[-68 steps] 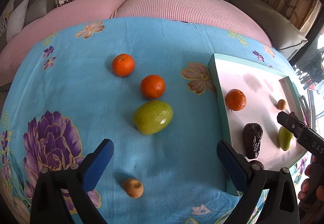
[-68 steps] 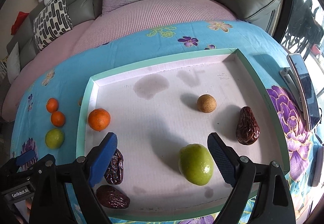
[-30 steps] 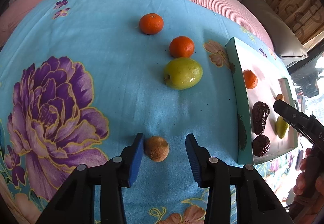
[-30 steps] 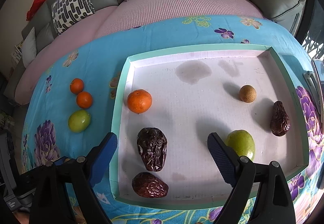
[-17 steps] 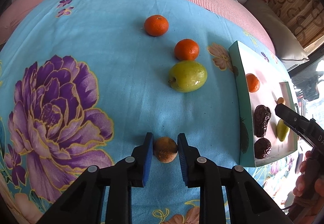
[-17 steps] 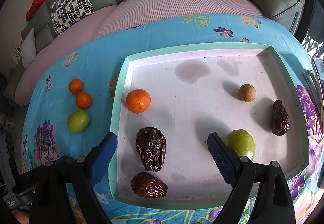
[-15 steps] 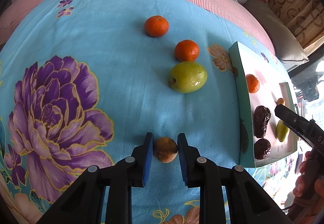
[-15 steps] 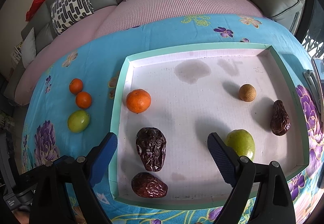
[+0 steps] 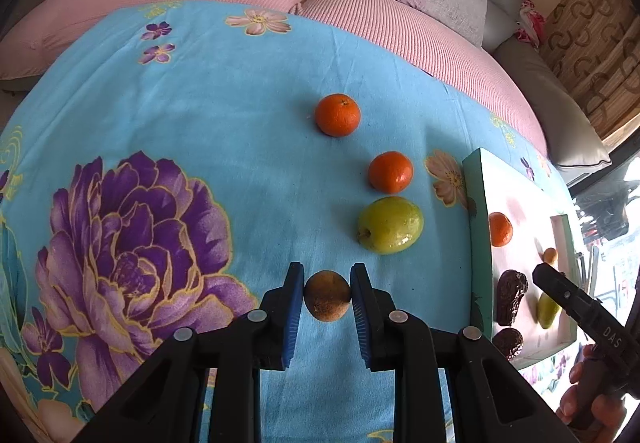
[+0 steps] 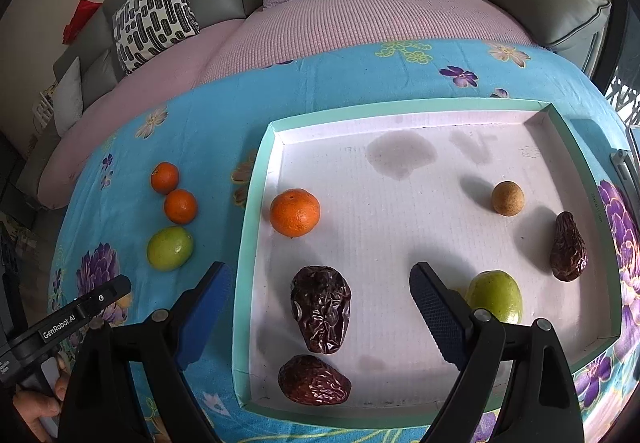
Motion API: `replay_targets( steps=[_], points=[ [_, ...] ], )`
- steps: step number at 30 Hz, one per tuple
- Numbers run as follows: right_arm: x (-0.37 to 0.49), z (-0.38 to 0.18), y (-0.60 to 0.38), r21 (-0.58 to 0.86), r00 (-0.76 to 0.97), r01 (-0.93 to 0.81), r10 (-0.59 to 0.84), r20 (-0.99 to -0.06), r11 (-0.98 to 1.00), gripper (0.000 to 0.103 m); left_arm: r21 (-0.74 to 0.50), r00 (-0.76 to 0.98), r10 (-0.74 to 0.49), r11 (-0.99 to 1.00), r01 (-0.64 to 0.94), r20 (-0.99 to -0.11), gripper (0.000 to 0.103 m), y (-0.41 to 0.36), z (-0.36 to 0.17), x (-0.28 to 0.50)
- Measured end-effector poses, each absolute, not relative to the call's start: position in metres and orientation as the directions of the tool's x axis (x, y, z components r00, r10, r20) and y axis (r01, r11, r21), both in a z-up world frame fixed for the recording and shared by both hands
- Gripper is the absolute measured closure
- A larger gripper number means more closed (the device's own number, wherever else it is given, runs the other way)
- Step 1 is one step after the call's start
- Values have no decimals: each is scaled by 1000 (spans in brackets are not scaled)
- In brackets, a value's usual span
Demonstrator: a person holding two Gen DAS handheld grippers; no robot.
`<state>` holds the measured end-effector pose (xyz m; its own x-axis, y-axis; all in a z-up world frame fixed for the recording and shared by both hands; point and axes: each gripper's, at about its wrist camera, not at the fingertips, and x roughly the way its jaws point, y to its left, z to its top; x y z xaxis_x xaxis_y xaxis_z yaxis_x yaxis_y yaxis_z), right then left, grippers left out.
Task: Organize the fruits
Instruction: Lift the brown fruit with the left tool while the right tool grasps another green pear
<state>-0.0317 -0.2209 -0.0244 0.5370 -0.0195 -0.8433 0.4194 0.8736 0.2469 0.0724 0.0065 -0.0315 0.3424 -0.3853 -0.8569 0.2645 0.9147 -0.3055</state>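
Readable text first: "GenRobot.AI" is printed on the black body of my left gripper (image 10: 100, 299) where it shows in the right wrist view; "DAS" is the only legible fragment on my right gripper (image 9: 560, 291) in the left wrist view.

Left gripper (image 9: 327, 295): both blue pads press against a small brown round fruit (image 9: 327, 295), pinching it from either side. I cannot tell whether the fruit touches the blue floral cloth (image 9: 200, 115) or sits just above it. It is nearly round, slightly taller than wide, no clear long axis.

Right gripper (image 10: 320, 307): fingers spread wide over the near left part of the teal-rimmed tray (image 10: 256, 179), holding nothing.

On the cloth beyond the held fruit: a green fruit (image 9: 390, 225), long axis running left-right, stem end to the left, then two oranges (image 9: 390, 171) (image 9: 337, 115) in a diagonal line.

In the tray: an orange (image 10: 295, 212), two dark wrinkled dates (image 10: 321, 313) (image 10: 314, 379) near the left rim, a third date (image 10: 568, 247) upright by the right rim, a green fruit (image 10: 496, 295), a small tan round fruit (image 10: 508, 198).

Open room: the tray's centre and far half are bare; the cloth left of the fruit line is free.
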Motion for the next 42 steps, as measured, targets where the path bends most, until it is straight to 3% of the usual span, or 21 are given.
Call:
replay_targets(
  steps=[19,24,34,39,42],
  points=[
    [12,-20,-152,218,593,191,65,-803,957,13,-343,403,-381,924,167,-832,78,27,-30,124],
    [35,-29,-134,264,562,148,138,-815,953,19,-353,411,-380,925,142,-829,78,36,-34,136],
    [78,-63,-108,205,477,105,131,-869,973,21,-392,407,-393,916,90,-825,78,55,-39,148],
    [86,-68,-107,178,475,103,109,-873,979,33,-401,400,-398,912,80,-826,78,58,-42,149],
    [86,-66,-105,195,486,83,132,-864,977,46,-404,398,-401,911,80,-825,78,59,-42,150]
  ],
)
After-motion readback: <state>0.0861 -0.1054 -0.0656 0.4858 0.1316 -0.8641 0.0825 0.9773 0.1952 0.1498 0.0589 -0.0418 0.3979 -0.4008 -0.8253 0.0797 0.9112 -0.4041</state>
